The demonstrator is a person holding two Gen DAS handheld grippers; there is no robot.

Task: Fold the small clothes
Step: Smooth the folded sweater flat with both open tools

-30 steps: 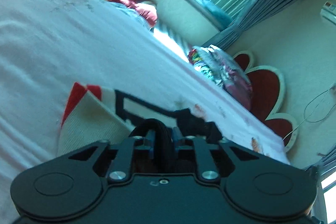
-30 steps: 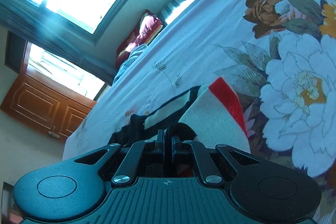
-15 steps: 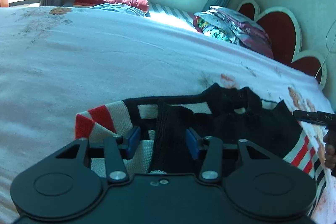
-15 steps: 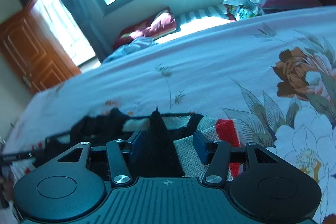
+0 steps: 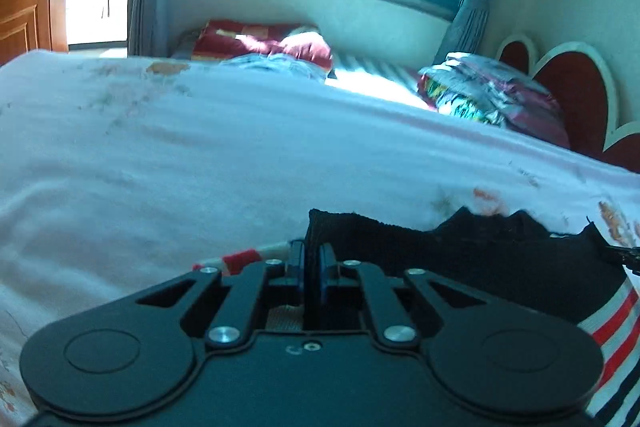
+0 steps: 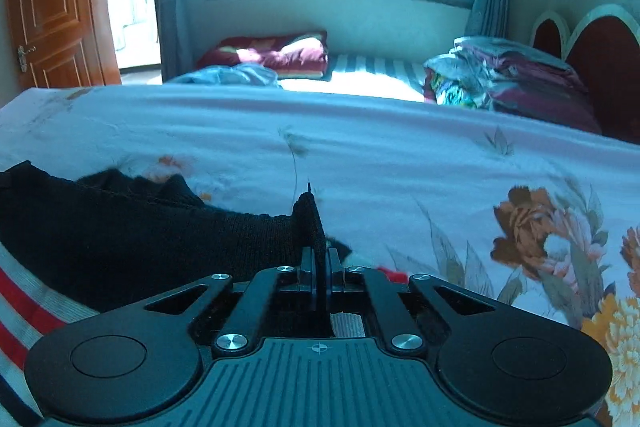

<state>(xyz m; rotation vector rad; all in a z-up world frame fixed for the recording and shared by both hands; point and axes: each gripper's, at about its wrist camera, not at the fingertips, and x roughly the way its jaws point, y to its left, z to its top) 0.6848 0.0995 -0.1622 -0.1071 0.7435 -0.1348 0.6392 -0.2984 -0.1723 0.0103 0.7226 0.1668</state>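
Pinching the small black knitted sweater with red, white and navy striped trim, we hold it at two points above the pale floral bedsheet. Our left gripper is clenched on a raised fold of black knit at the sweater's left end; our right gripper is clenched on a matching peak at its right end. The sweater stretches between the two grips, its long axis running side to side across the bedsheet, with striped hem nearest us. Both hands seem equally placed, so we judge the fold carries this held edge over the sweater's body.
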